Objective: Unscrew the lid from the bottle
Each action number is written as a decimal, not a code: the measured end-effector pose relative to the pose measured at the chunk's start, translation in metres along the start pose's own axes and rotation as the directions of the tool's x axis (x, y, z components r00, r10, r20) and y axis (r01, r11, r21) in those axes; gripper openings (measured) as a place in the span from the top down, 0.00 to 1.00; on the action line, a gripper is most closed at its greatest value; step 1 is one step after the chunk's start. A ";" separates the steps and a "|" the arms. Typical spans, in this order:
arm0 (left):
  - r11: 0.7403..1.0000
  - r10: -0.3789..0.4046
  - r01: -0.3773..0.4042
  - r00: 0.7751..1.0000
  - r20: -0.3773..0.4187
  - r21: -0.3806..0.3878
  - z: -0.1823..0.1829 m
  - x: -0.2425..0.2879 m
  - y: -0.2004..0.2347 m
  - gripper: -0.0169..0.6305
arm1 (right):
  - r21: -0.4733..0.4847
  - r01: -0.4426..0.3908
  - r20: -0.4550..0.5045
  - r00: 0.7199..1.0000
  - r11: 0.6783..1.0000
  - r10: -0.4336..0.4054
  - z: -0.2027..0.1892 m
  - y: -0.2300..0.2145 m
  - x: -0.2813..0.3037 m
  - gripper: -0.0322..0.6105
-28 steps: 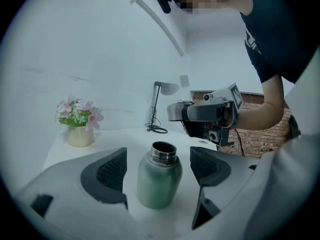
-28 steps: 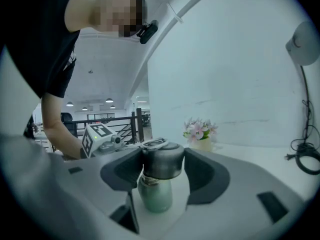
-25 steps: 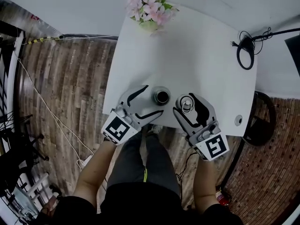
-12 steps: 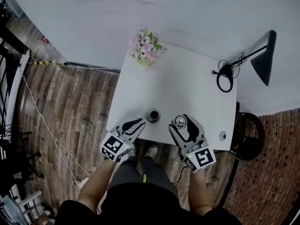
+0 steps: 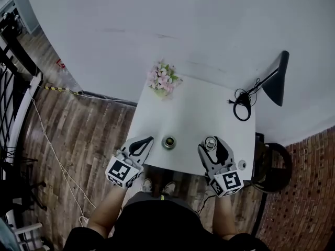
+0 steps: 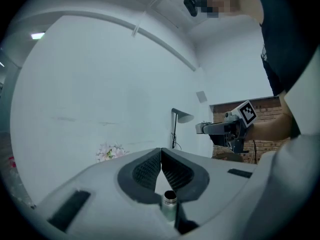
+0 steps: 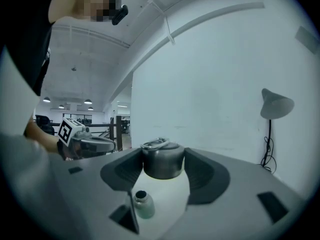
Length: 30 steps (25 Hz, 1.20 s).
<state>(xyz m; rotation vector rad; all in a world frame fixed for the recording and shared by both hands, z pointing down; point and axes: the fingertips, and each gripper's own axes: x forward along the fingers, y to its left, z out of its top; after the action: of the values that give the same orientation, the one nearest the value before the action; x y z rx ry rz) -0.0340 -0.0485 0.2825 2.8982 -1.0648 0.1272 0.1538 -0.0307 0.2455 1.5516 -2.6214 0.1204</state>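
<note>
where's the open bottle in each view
Head view: bottle on the table, near its front edge, left of its middle.
Left gripper view: bottom centre, just below where the jaws meet.
Right gripper view: lower left of centre, below the lid.
Shared landmark: the lamp, in all three.

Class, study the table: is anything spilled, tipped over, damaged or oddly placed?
Nothing is spilled or damaged. The bottle stands upright and open on the table, fairly close to the edge nearest the person. Its lid is off, gripped in the right gripper.
</note>
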 end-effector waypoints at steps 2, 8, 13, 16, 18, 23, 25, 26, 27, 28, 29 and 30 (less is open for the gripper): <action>1.000 0.019 -0.020 1.000 0.018 0.017 0.014 -0.007 0.001 0.94 | -0.008 0.003 0.009 1.000 1.000 -0.003 0.008 -0.004 -0.003 0.55; 0.994 0.097 -0.101 0.991 0.091 0.038 0.050 -0.024 0.007 0.94 | -0.028 0.038 0.025 0.999 0.999 -0.038 0.021 -0.014 -0.023 0.55; 0.988 0.149 -0.154 0.980 0.129 0.029 0.067 -0.036 0.006 0.94 | -0.004 0.075 0.026 0.997 0.997 -0.075 0.022 -0.027 -0.038 0.55; 0.986 0.163 -0.167 0.978 0.128 0.023 0.066 -0.037 0.004 0.94 | -0.022 0.089 0.037 0.995 0.996 -0.088 0.028 -0.029 -0.040 0.55; 0.985 0.166 -0.169 0.978 0.123 0.013 0.064 -0.037 0.003 0.94 | -0.030 0.095 0.044 0.995 0.995 -0.094 0.032 -0.029 -0.040 0.55; 0.985 0.170 -0.173 0.974 0.147 0.011 0.066 -0.035 0.004 0.94 | -0.054 0.093 0.062 0.994 0.994 -0.089 0.041 -0.024 -0.040 0.55; 0.984 0.174 -0.179 0.971 0.162 0.014 0.070 -0.035 0.006 0.94 | -0.046 0.097 0.070 0.993 0.994 -0.093 0.040 -0.020 -0.041 0.55; 0.983 0.177 -0.181 0.970 0.169 0.012 0.071 -0.036 0.008 0.94 | -0.044 0.096 0.072 0.993 0.994 -0.093 0.040 -0.018 -0.041 0.55; 0.983 0.178 -0.183 0.969 0.173 0.012 0.072 -0.038 0.009 0.94 | -0.045 0.093 0.072 0.993 0.995 -0.090 0.041 -0.015 -0.040 0.55; 0.983 0.180 -0.185 0.968 0.175 0.012 0.073 -0.040 0.009 0.94 | -0.050 0.088 0.070 0.994 0.995 -0.085 0.042 -0.011 -0.039 0.55; 0.982 0.183 -0.188 0.968 0.174 0.012 0.072 -0.042 0.010 0.94 | -0.056 0.084 0.065 0.995 0.995 -0.081 0.043 -0.008 -0.038 0.55; 0.982 0.186 -0.190 0.967 0.173 0.011 0.071 -0.044 0.010 0.94 | -0.059 0.081 0.059 0.995 0.995 -0.077 0.043 -0.005 -0.037 0.55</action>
<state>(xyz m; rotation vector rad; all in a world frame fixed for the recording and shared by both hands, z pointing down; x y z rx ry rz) -0.0700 -0.0332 0.2074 2.8688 -1.3760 -0.1035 0.1743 -0.0059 0.1987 1.6592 -2.5749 -0.0105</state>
